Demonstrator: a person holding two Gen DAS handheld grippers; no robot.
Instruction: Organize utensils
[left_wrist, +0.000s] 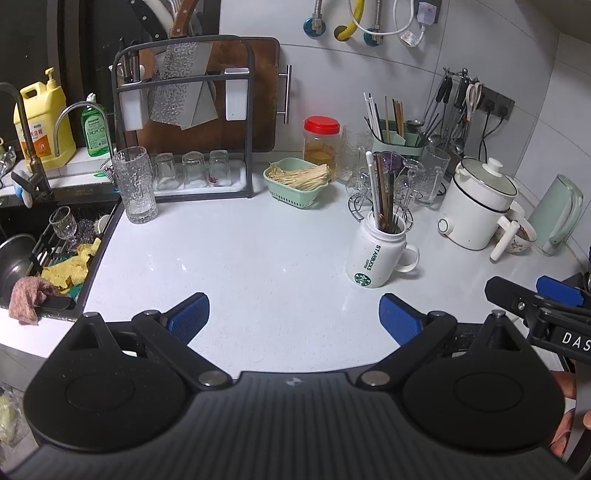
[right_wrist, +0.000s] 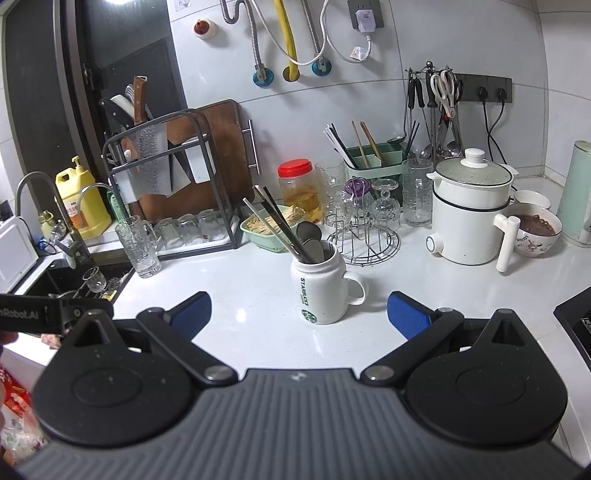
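In the left wrist view, I am holding the left claw (left_wrist: 293, 314) spread wide and empty over the bare white surface (left_wrist: 240, 258), with the Starbucks mug (left_wrist: 375, 253) ahead and to its right. The mug is standing upright, and the chopsticks (left_wrist: 382, 192) and spoons in it are poking up past its rim. The green cutlery caddy (left_wrist: 397, 142) is sitting well behind the mug, against the wall.

In the right wrist view, I am keeping the right claw (right_wrist: 299, 314) wide and empty too, with the mug (right_wrist: 321, 288) just ahead between its fingertips, handle to the right. The spoon bowls (right_wrist: 310, 236) are crowding the mug's mouth. I judge the best move is pinching one chopstick high above the mug's rim, while the left claw is steadying the mug against tipping.
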